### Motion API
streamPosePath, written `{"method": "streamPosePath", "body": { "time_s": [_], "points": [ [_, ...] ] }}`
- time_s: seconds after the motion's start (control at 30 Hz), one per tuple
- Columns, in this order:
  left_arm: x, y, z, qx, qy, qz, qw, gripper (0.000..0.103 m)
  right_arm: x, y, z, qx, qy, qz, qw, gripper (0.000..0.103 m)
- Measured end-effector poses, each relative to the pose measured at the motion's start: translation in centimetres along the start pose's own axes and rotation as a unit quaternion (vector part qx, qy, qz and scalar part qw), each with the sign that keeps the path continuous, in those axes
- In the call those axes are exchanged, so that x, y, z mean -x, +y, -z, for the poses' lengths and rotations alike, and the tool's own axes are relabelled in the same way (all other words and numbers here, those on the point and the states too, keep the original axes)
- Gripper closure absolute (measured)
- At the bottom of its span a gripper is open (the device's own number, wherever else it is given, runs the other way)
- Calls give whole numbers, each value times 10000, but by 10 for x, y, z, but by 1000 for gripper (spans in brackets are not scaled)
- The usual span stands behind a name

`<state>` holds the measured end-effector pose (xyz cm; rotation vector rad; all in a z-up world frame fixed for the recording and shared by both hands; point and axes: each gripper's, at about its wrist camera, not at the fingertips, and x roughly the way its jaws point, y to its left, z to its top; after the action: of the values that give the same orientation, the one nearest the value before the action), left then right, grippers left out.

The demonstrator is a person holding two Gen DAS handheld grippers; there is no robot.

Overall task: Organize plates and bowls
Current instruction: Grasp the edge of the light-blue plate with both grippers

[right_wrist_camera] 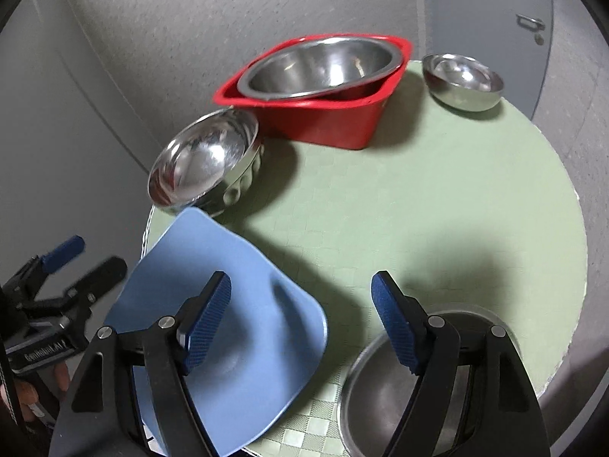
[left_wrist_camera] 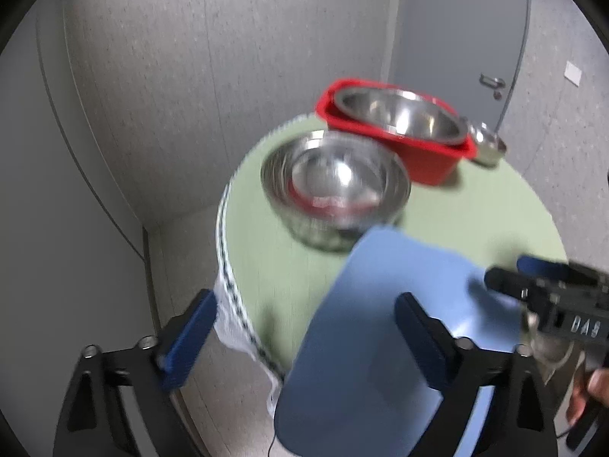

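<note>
A blue plate (left_wrist_camera: 380, 285) (right_wrist_camera: 243, 266) lies at the near edge of the round green table (right_wrist_camera: 418, 190), overhanging it. My left gripper (left_wrist_camera: 304, 337) (right_wrist_camera: 95, 259) is open, its right finger over the plate and its left finger off the table edge. My right gripper (right_wrist_camera: 300, 321) (left_wrist_camera: 514, 272) is open too, spanning the plate's right edge and a steel bowl (right_wrist_camera: 380, 392) below its right finger. Nothing is gripped. Nested steel bowls (left_wrist_camera: 335, 182) (right_wrist_camera: 205, 160) stand behind the plate.
A red basin (left_wrist_camera: 430, 163) (right_wrist_camera: 323, 114) at the back holds a large steel bowl (left_wrist_camera: 403, 118) (right_wrist_camera: 319, 64). A small steel bowl (left_wrist_camera: 487, 144) (right_wrist_camera: 462, 80) sits to its right. A white cloth (left_wrist_camera: 236, 323) hangs over the table's left edge. Walls and a door stand behind.
</note>
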<state>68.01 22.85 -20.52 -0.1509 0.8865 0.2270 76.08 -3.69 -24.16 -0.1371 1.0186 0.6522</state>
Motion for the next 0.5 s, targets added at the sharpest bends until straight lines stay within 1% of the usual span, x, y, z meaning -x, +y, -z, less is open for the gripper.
{"method": "streamPosePath", "body": {
  "time_s": [0.1,0.13,0.17,0.2,0.27,0.3,0.33,0.37,0.4,0.5],
  "points": [
    [-12,2,17,5,233,47,9997,32,-10,4,1,192,88,32,9998,25],
    [-13,4,21,10,305,70,9995,39,-14,5,1,242,165,29,9996,28],
    [-16,6,26,29,378,98,9992,45,-18,6,2,274,226,4,9994,31],
    [-17,7,25,46,432,123,9990,49,-21,5,2,295,272,-12,9992,34],
    [-22,12,31,119,592,260,9978,69,-30,7,4,387,438,-39,9983,44],
    [-24,11,31,147,623,348,9973,73,-33,8,5,396,498,-77,9979,48],
    [-22,12,32,189,624,393,9971,74,-37,8,7,389,564,-159,9975,58],
    [-21,12,32,197,564,378,9975,76,-40,7,8,366,641,-209,9971,61],
    [-19,13,31,195,538,370,9977,76,-42,6,8,333,662,-213,9970,62],
    [-17,16,28,315,499,511,9970,79,-39,-8,6,7,690,-591,9959,69]
  ]
}}
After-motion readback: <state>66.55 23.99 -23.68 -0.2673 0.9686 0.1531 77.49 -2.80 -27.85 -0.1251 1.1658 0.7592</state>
